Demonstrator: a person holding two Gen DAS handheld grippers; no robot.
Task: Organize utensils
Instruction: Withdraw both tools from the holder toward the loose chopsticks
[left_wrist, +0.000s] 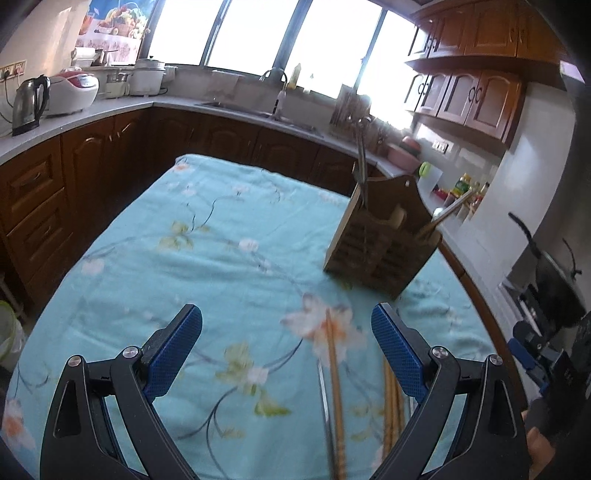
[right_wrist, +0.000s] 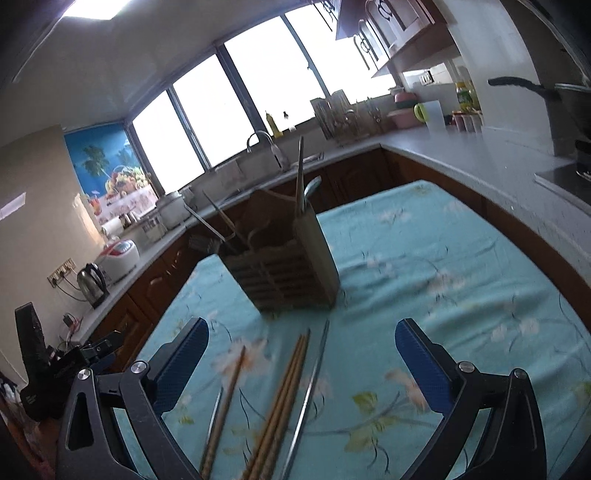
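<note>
A wooden utensil holder (left_wrist: 384, 243) stands on the floral blue tablecloth (left_wrist: 207, 236); it also shows in the right wrist view (right_wrist: 284, 269), with a few utensils standing in it. Loose wooden chopsticks (left_wrist: 334, 387) and a metal utensil (left_wrist: 324, 402) lie on the cloth near me. In the right wrist view the chopsticks (right_wrist: 284, 398) and a metal utensil (right_wrist: 308, 391) lie between the fingers. My left gripper (left_wrist: 286, 354) is open and empty above the cloth. My right gripper (right_wrist: 301, 365) is open and empty above the utensils.
A kitchen counter (left_wrist: 122, 105) with a kettle (left_wrist: 27, 103), rice cooker (left_wrist: 74, 92) and sink (left_wrist: 258, 110) wraps around the table. Bottles and bowls (right_wrist: 436, 110) stand on the right counter. The right gripper shows at the left wrist view's right edge (left_wrist: 535, 362).
</note>
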